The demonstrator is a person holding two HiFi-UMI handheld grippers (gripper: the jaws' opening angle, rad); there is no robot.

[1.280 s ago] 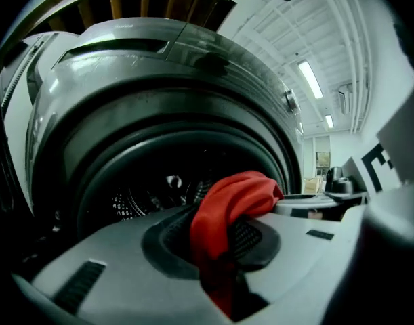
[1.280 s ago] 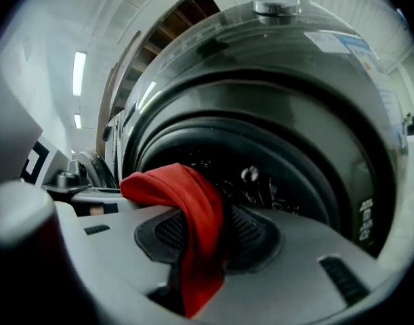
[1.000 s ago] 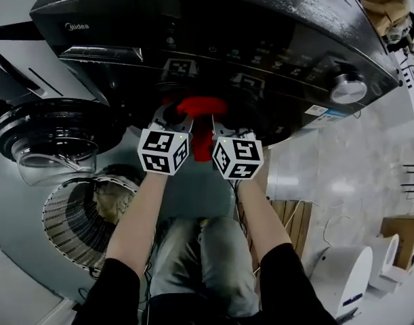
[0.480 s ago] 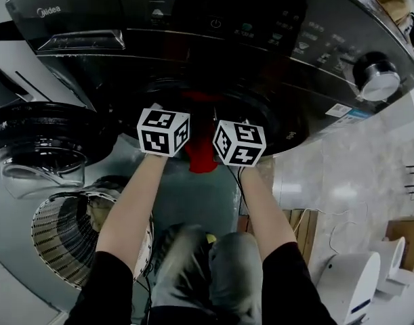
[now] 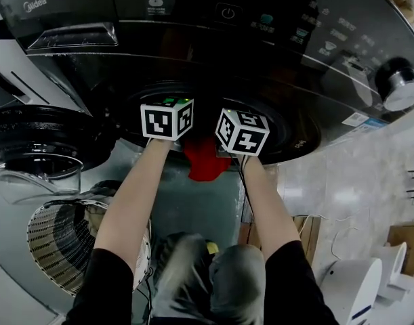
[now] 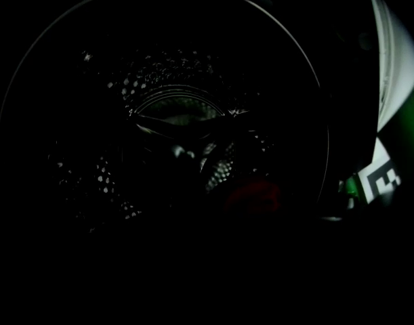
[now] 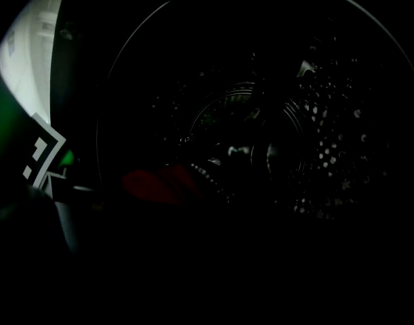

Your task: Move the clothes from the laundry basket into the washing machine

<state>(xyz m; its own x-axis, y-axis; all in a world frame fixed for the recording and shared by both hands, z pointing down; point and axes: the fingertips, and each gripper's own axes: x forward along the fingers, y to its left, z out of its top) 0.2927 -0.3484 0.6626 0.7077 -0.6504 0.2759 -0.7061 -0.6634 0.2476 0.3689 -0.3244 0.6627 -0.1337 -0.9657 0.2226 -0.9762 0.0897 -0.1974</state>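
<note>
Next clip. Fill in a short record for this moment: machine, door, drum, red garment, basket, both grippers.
washing machine: front-loader, dark panel
door: swung open, left in head view
drum: perforated, dark inside
red garment: hanging at the drum mouth, between the grippers
laundry basket: below the open door
left gripper: at the drum mouth, jaws too dark to read
right gripper: at the drum mouth, jaws too dark to read

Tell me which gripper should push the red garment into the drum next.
Right, narrowly. Left gripper and right gripper both sit at the drum mouth, but the red garment shows larger and nearer the middle in the right gripper view than in the left gripper view.
</note>
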